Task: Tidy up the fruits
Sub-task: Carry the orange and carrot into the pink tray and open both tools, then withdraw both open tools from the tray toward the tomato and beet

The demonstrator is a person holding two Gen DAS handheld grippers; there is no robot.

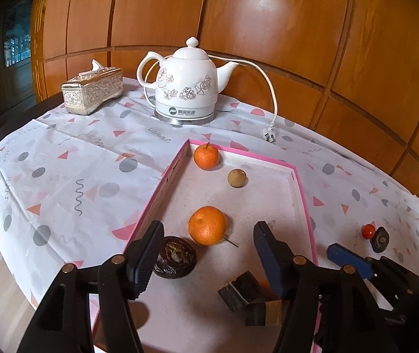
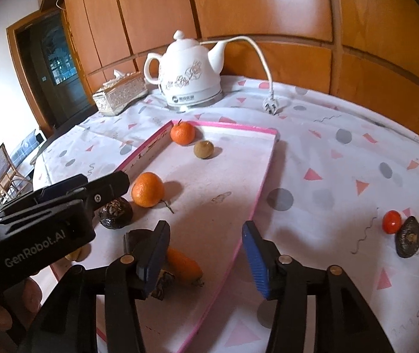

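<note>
Black hand-held gripper (image 1: 209, 261), blue pads (image 1: 269, 257)

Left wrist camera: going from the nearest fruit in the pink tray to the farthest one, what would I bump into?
Dark brown wrinkled round fruit → big orange tangerine with a thin stem → small tan round fruit → smaller orange tangerine in the far corner of the pink-rimmed tray.

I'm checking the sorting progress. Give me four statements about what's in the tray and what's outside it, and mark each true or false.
1. Two oranges, the far orange and the near orange, lie in the pink tray. True.
2. The red tomato is in the tray. False: it lies on the tablecloth.
3. The left hand-held gripper holds an orange. False: it is open.
4. The kettle's plug lies loose on the cloth. True.
</note>
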